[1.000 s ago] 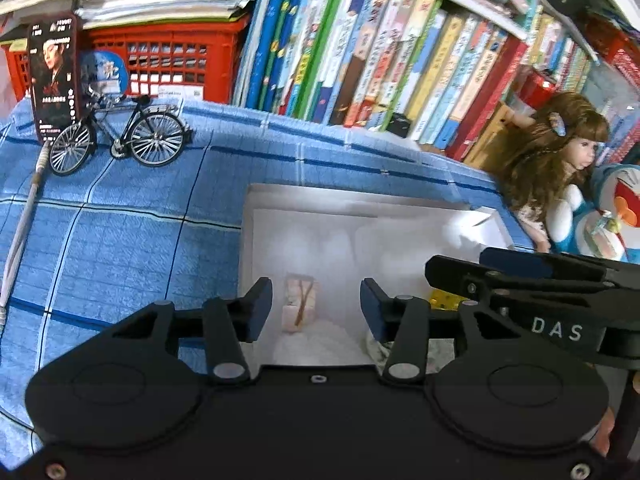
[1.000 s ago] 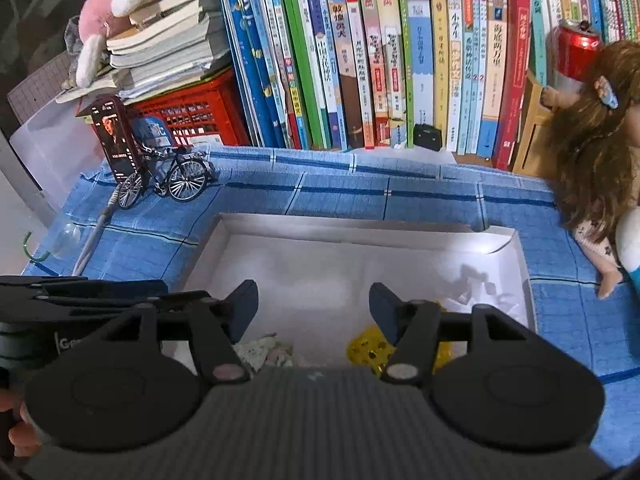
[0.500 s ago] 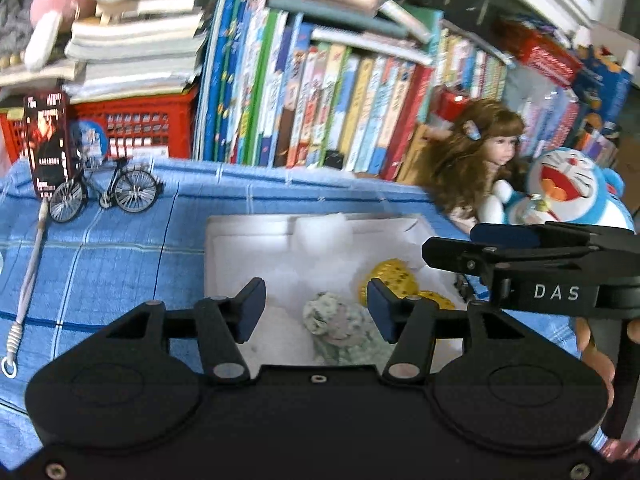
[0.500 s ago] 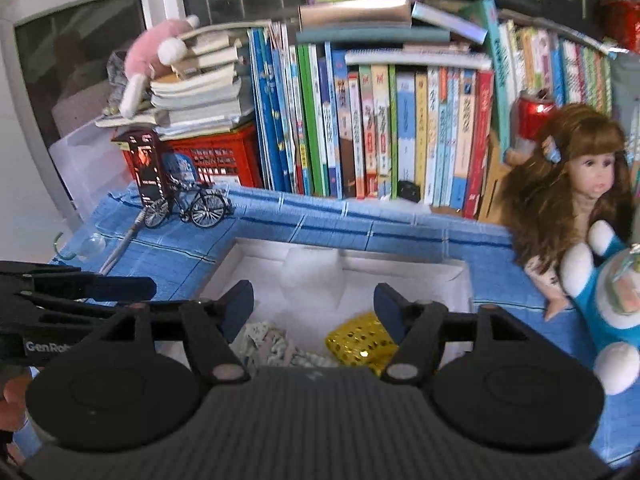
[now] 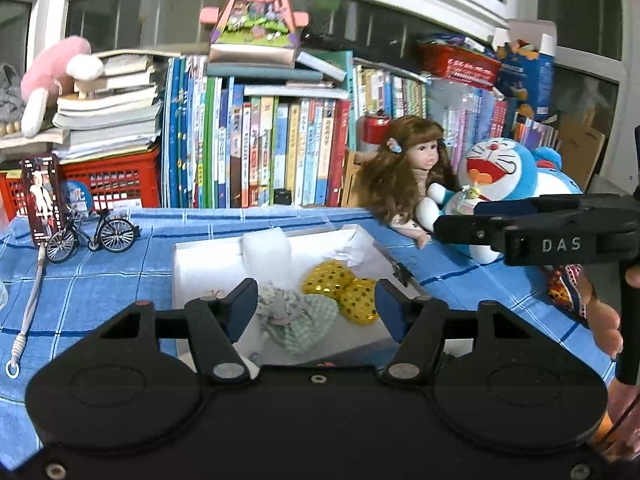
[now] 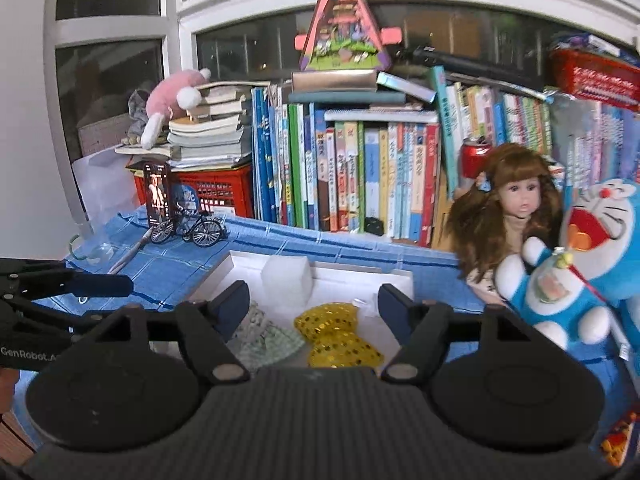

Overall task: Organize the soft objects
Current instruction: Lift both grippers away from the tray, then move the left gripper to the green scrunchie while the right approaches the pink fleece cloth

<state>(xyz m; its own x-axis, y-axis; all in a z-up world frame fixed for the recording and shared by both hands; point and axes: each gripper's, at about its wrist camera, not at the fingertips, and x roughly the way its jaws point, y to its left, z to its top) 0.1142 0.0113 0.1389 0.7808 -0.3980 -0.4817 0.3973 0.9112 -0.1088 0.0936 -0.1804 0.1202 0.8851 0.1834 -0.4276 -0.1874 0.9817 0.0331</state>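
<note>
Hovering with jaws apart and empty, each hand-held gripper should descend squarely over the white box before pinching anything soft.

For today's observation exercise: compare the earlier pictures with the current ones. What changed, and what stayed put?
Both grippers, left gripper and right gripper, drew back and up from the white box; nothing was gripped. The gold bow, checked bow and doll stayed in place.
</note>
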